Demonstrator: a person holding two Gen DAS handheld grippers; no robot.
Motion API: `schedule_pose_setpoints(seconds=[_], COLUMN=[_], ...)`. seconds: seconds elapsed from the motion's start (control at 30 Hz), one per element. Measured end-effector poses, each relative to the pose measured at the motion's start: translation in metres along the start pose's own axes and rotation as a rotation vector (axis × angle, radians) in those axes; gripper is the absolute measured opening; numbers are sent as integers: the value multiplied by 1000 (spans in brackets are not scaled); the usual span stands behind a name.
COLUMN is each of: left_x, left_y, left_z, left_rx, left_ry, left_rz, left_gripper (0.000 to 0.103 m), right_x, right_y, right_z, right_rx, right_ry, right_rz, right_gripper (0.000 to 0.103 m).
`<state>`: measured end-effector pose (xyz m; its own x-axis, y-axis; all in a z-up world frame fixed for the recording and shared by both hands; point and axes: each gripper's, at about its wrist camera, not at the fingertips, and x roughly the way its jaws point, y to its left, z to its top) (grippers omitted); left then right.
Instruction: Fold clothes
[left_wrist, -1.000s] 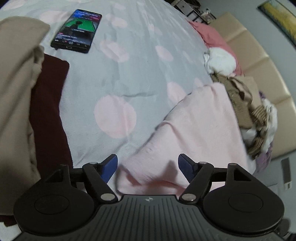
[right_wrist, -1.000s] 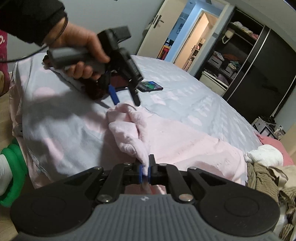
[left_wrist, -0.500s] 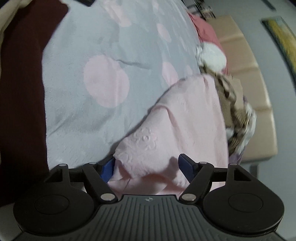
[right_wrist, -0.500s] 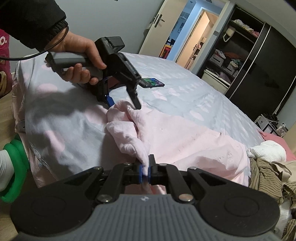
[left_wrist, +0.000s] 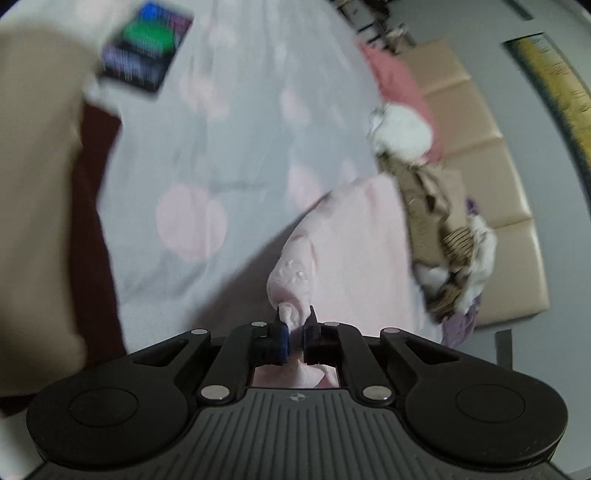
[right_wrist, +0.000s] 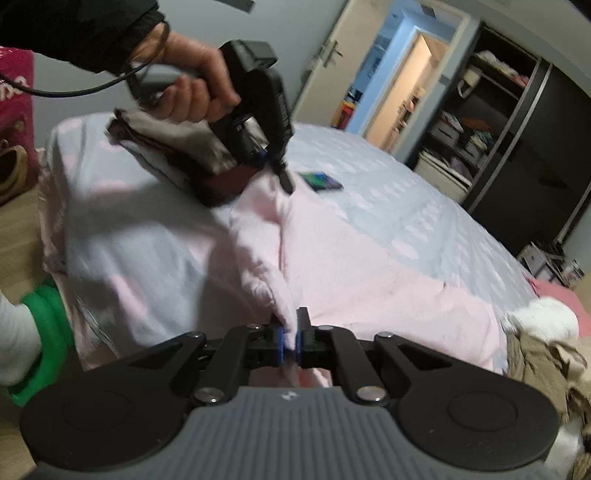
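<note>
Left gripper (left_wrist: 294, 329): I see its fingers (left_wrist: 279, 339) pinched nearly together on a small bunch of the pink garment (left_wrist: 354, 240); a little nub of fabric sticks up between the tips. From the right wrist view the same gripper (right_wrist: 284, 181) is held by a hand (right_wrist: 192, 85) in a black sleeve, tips down on the garment's far corner.
Right gripper (right_wrist: 290, 341): I read the fingers (right_wrist: 303, 339) as closed tight on a fold of the garment's near edge; cloth runs up out of the tips.
Pink garment (right_wrist: 369, 280): spread on the bed (left_wrist: 229, 147), raised into a ridge between my two grips, rest lying flat toward the headboard side.
Bed: grey cover with pale pink dots.
Phone (left_wrist: 146, 61): lit screen, lying on the cover, well apart from the garment; also seen past the left gripper (right_wrist: 321, 181).
Folded stack (right_wrist: 177, 147): beige and dark red pieces, just beside the left gripper, at the bed's edge.
Unfolded pile (left_wrist: 443, 221): tan, white and lilac clothes touching the garment's far edge, against the beige headboard (left_wrist: 491, 155).
Blur: left wrist view is smeared, small detail unclear.
</note>
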<state>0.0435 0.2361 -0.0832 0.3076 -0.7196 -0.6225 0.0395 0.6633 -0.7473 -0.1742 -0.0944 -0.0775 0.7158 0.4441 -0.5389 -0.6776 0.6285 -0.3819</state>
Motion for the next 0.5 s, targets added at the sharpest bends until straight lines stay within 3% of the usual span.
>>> schedule_pose_setpoints(seconds=[0.17, 0.3, 0.5], left_x=[-52, -77, -67], left_y=[5, 12, 37], left_z=[-10, -35, -60], left_rx=[-16, 7, 13], left_ry=[-41, -18, 70], left_rz=[88, 169, 282], left_gripper=[5, 5, 5], right_x=[-3, -10, 4], right_y=[25, 46, 72], right_z=[27, 34, 21], right_rx=[4, 32, 20], right_ry=[-47, -57, 22], right_rz=[100, 211, 270], right_gripper=[7, 7, 7])
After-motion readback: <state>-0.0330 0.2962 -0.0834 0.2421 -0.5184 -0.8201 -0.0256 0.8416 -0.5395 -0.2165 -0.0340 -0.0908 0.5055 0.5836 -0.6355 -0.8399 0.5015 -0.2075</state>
